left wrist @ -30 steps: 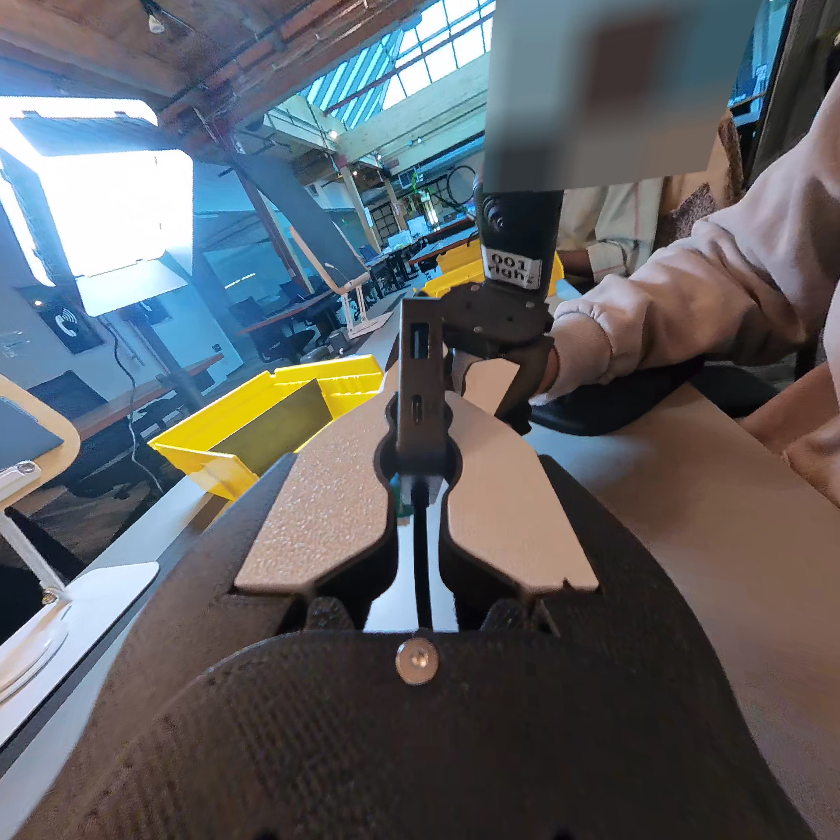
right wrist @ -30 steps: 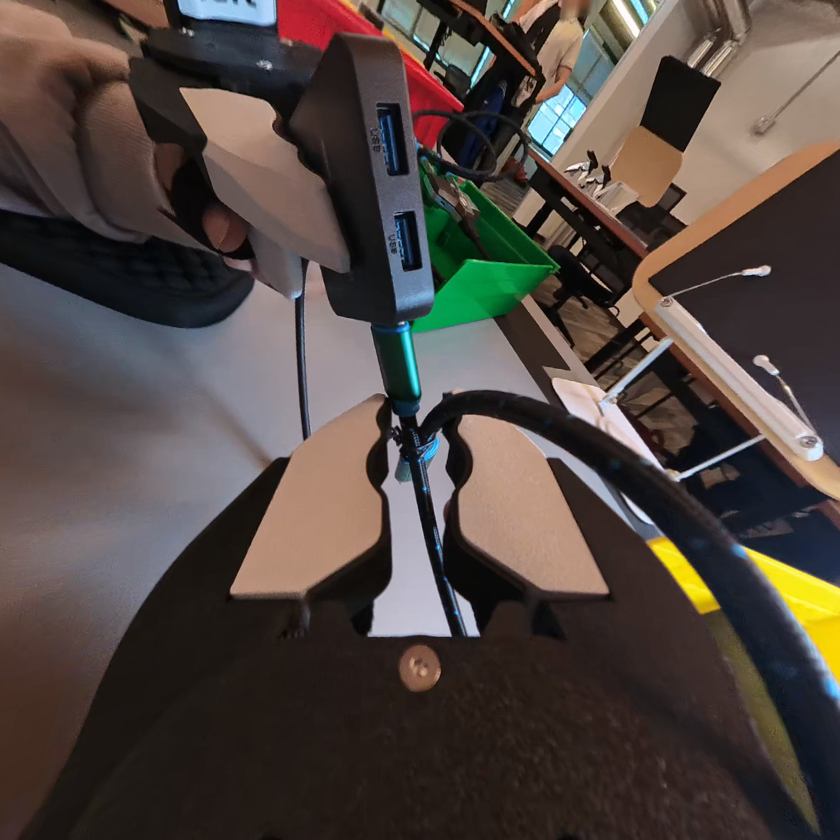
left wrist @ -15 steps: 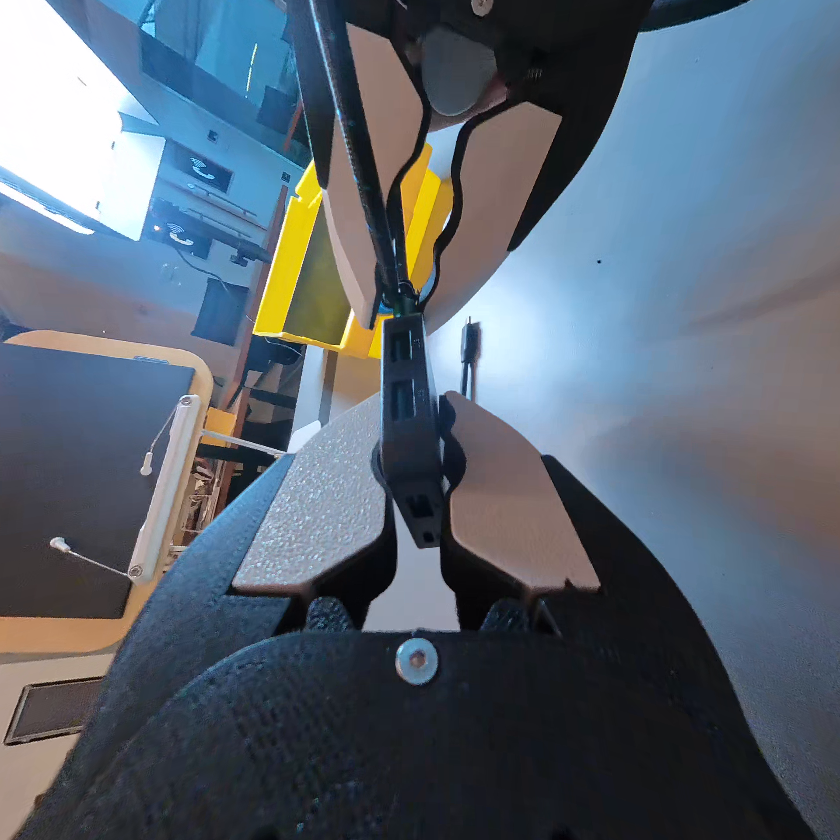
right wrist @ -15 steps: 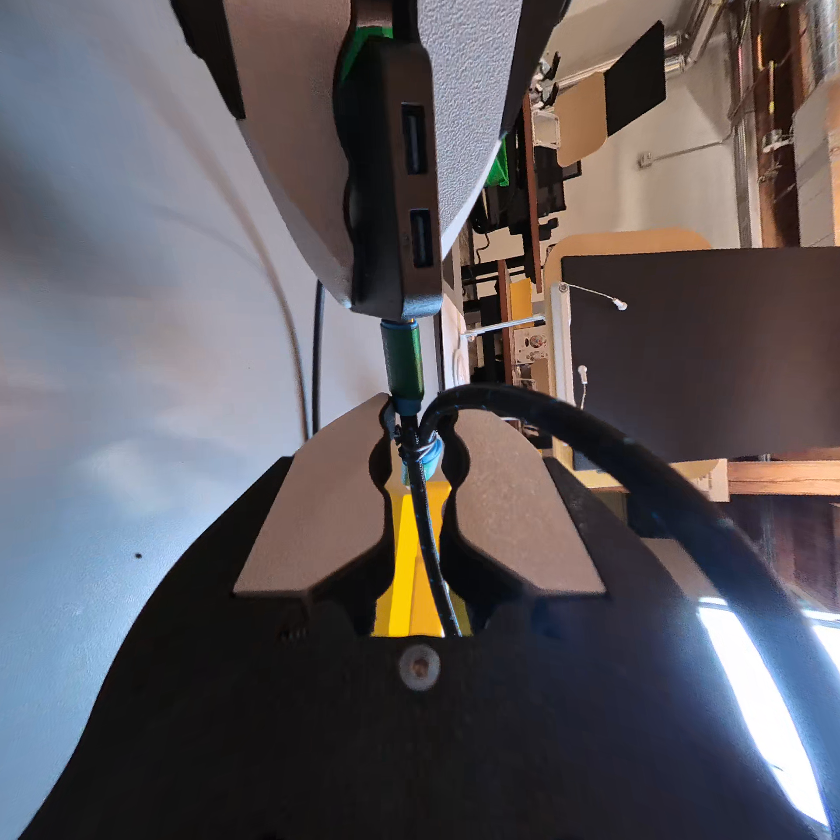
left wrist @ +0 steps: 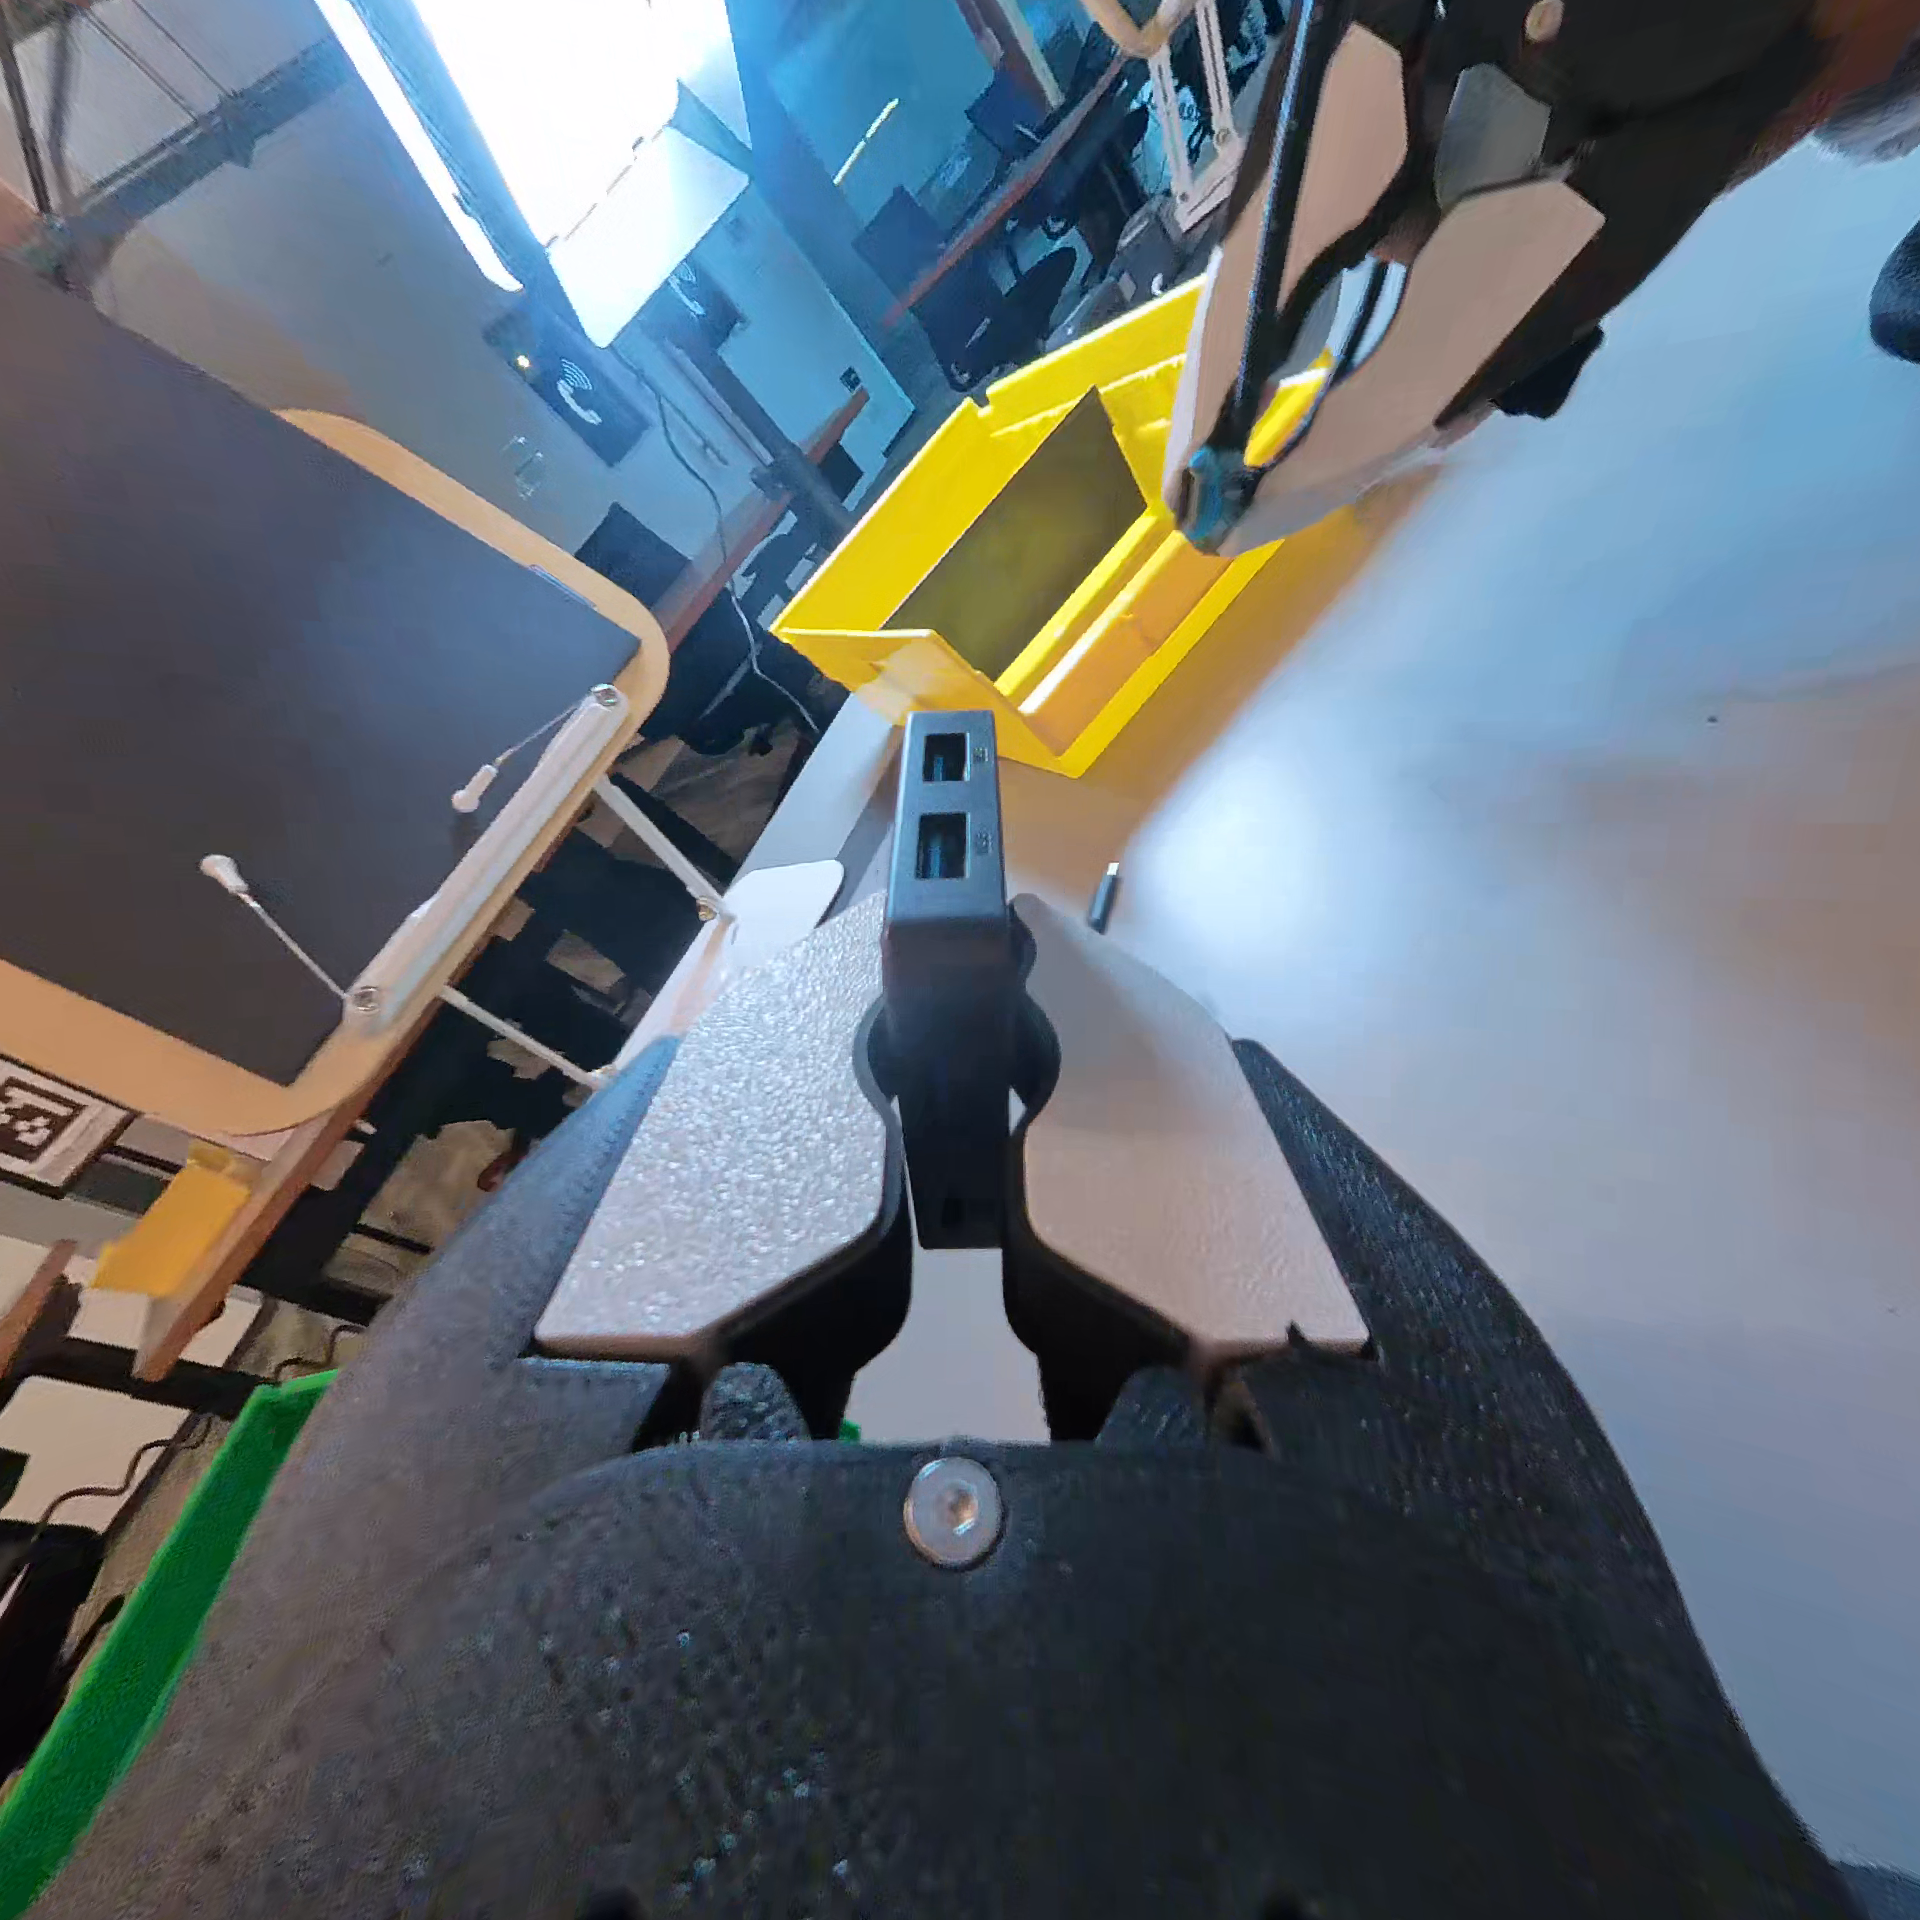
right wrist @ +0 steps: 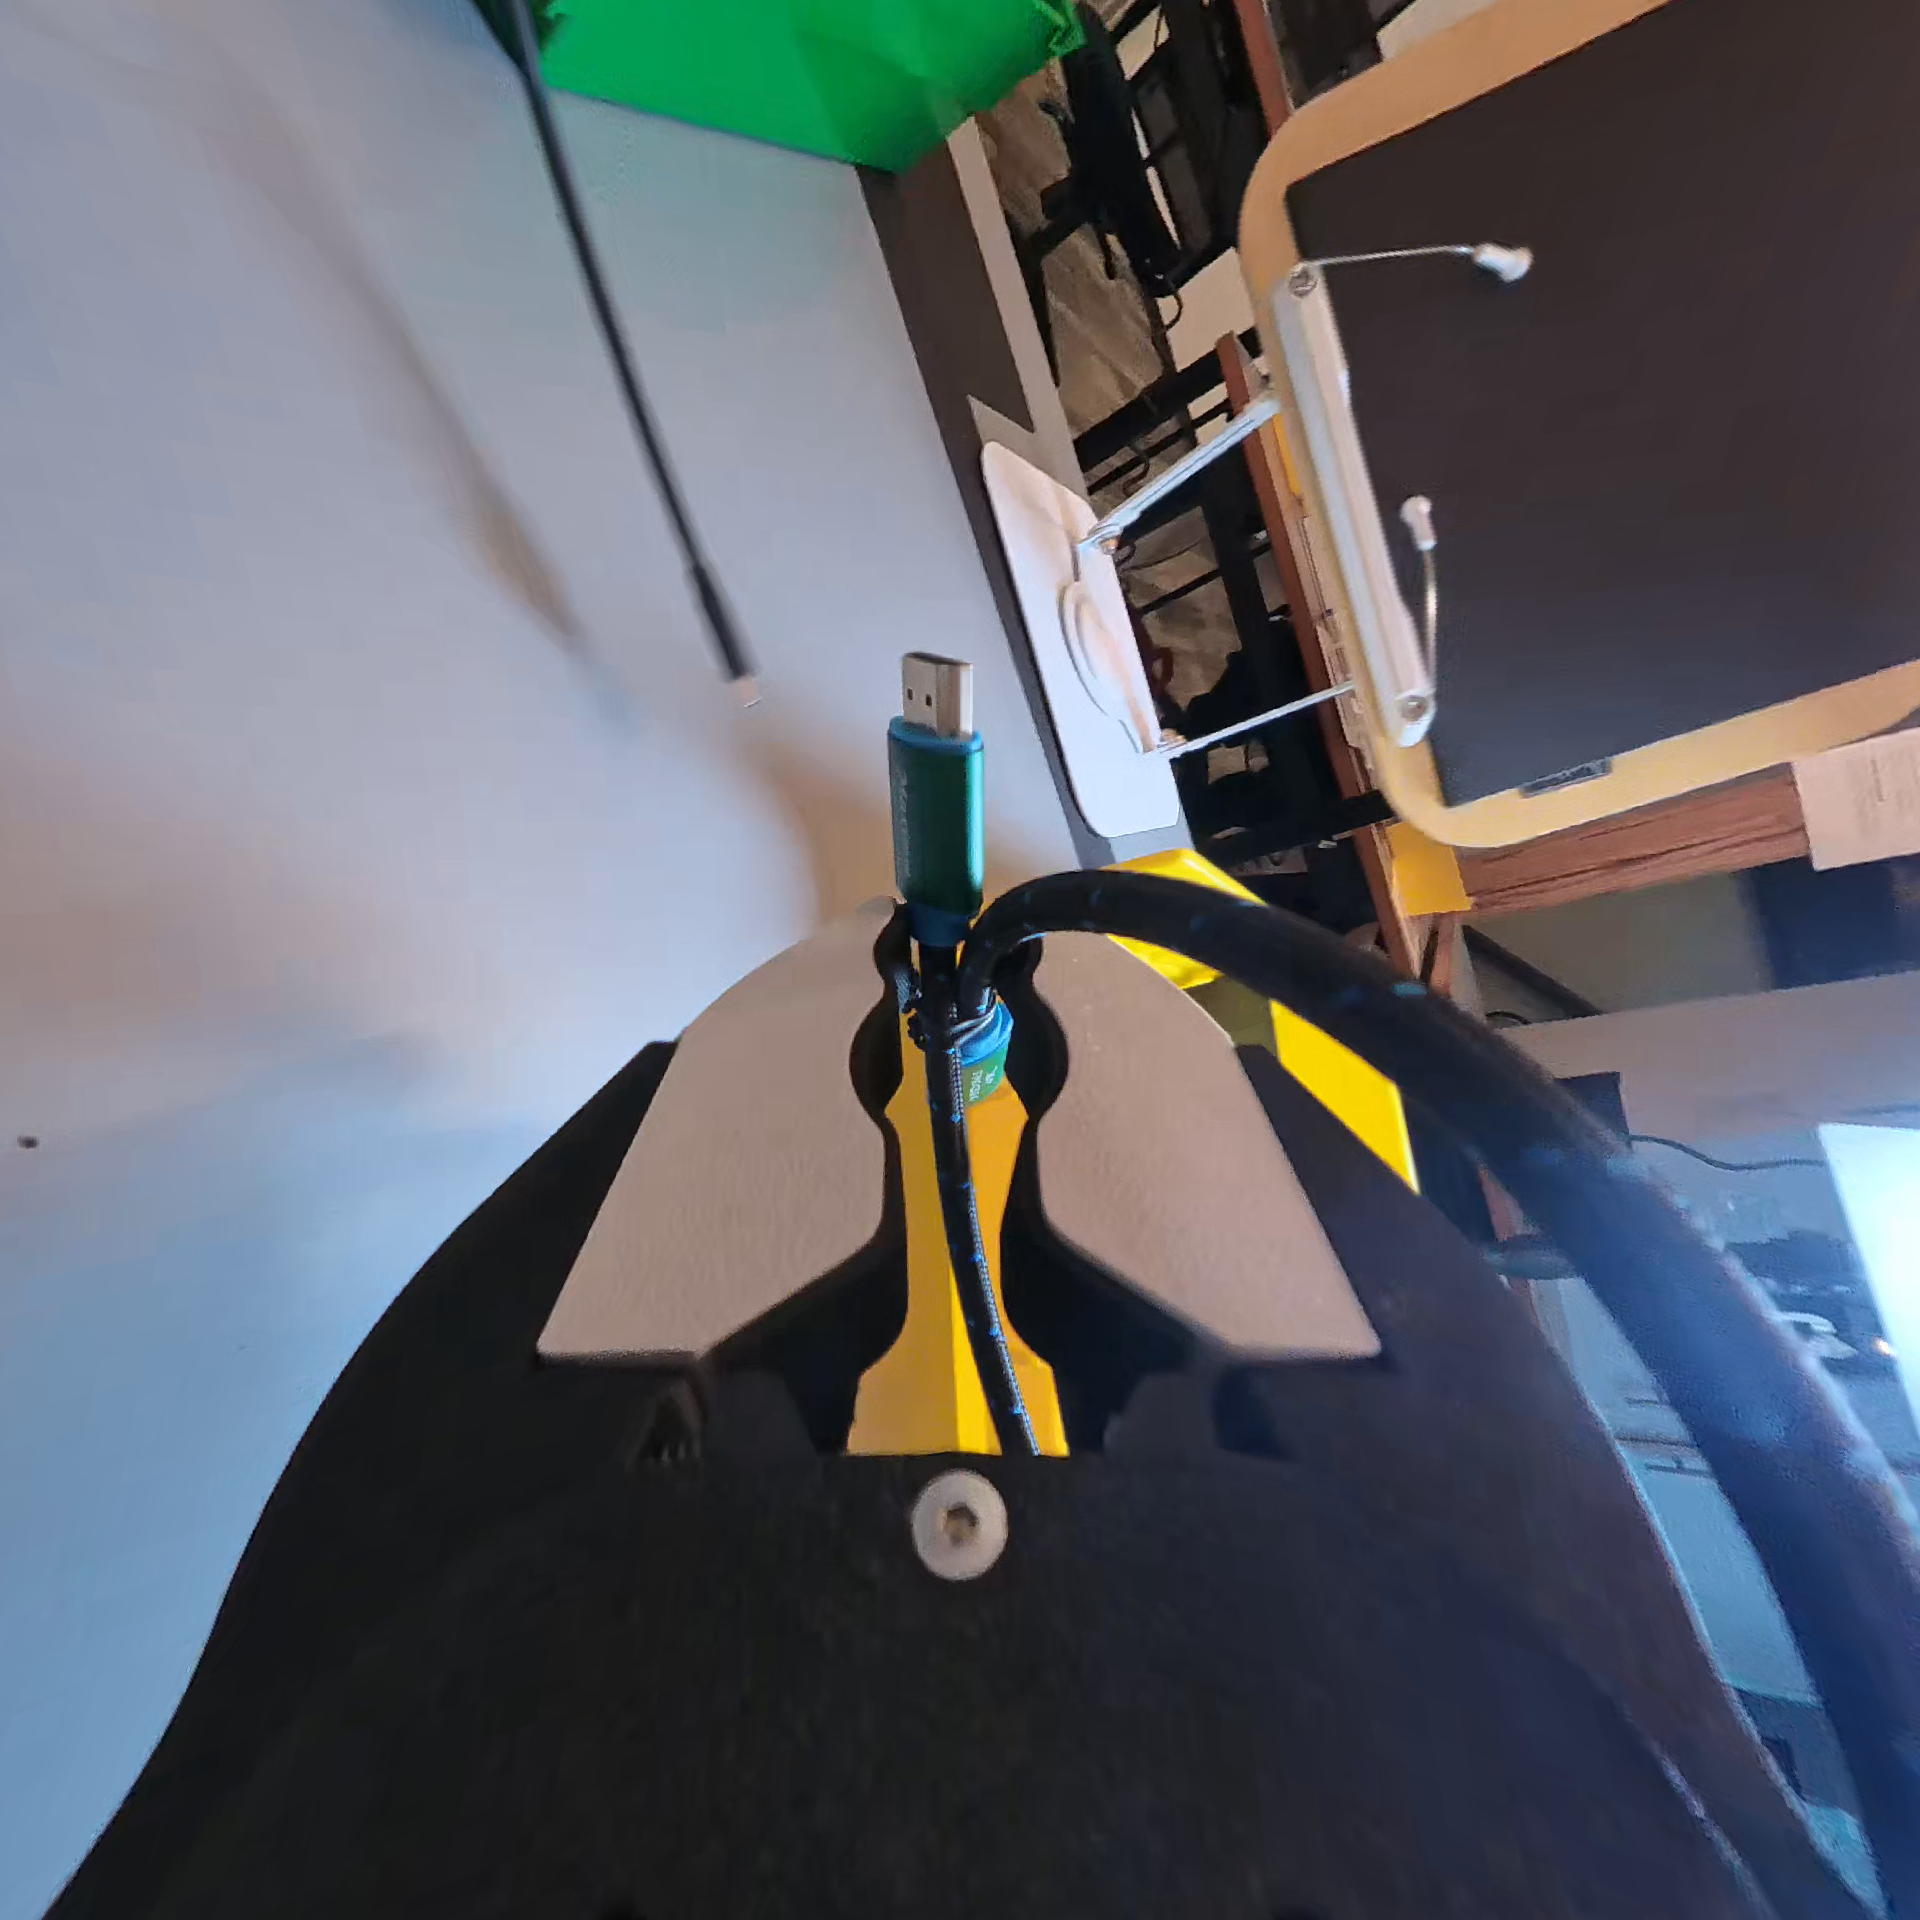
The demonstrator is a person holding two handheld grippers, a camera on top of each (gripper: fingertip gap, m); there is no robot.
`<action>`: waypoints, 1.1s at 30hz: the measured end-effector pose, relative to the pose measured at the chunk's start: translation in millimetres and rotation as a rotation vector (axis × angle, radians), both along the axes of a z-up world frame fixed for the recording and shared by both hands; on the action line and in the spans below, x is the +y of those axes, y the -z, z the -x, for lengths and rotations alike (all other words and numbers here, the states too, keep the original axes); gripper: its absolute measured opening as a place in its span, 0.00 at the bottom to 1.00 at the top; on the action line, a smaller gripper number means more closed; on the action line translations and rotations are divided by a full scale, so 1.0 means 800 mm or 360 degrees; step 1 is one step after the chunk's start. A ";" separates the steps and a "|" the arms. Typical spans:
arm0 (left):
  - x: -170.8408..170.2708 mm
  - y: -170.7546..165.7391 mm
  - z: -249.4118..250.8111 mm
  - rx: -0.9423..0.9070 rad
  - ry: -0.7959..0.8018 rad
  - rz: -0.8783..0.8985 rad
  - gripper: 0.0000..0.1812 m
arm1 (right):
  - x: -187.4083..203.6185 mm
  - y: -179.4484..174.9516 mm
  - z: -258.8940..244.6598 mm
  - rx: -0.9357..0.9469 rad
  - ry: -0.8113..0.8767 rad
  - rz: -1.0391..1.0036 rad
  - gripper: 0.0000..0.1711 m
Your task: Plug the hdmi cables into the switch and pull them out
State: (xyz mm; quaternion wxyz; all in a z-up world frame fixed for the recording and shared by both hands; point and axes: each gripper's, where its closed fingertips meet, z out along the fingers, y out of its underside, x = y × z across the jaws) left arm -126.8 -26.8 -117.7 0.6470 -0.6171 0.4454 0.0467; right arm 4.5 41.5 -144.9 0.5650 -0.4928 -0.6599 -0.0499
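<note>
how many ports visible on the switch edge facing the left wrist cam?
2. Both sit on the narrow edge of the switch, which the left claw clamps: one at the far tip, one just below it. Ports on other faces may be hidden.

Surface [left wrist: 1558, 935]: plain pale grey, matte, dark edge strip along the far side. Lying on it: yellow bin [left wrist: 997, 582] at the far edge, open top, dark inside; green bin [right wrist: 821, 73] at the same edge, well apart from the yellow one; thin black cable [right wrist: 623, 343] running loose across the top, its small plug end [right wrist: 745, 691] bare on the grey; white flat stand base [right wrist: 1091, 644] at the edge between the two bins.
</note>
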 end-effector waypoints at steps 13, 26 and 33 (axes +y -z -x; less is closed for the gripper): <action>0.002 0.031 -0.016 0.0109 0.0022 0.0083 0.08 | 0.167 -0.014 -0.011 0.0394 0.0391 0.1761 0.10; 0.003 0.037 -0.015 0.0058 0.0024 0.0129 0.08 | 0.186 0.012 -0.032 0.0373 0.0623 0.1978 0.38; -0.006 0.019 -0.026 -0.0183 0.0140 0.0159 0.08 | 0.085 -0.046 0.000 0.0504 0.0019 0.1594 0.33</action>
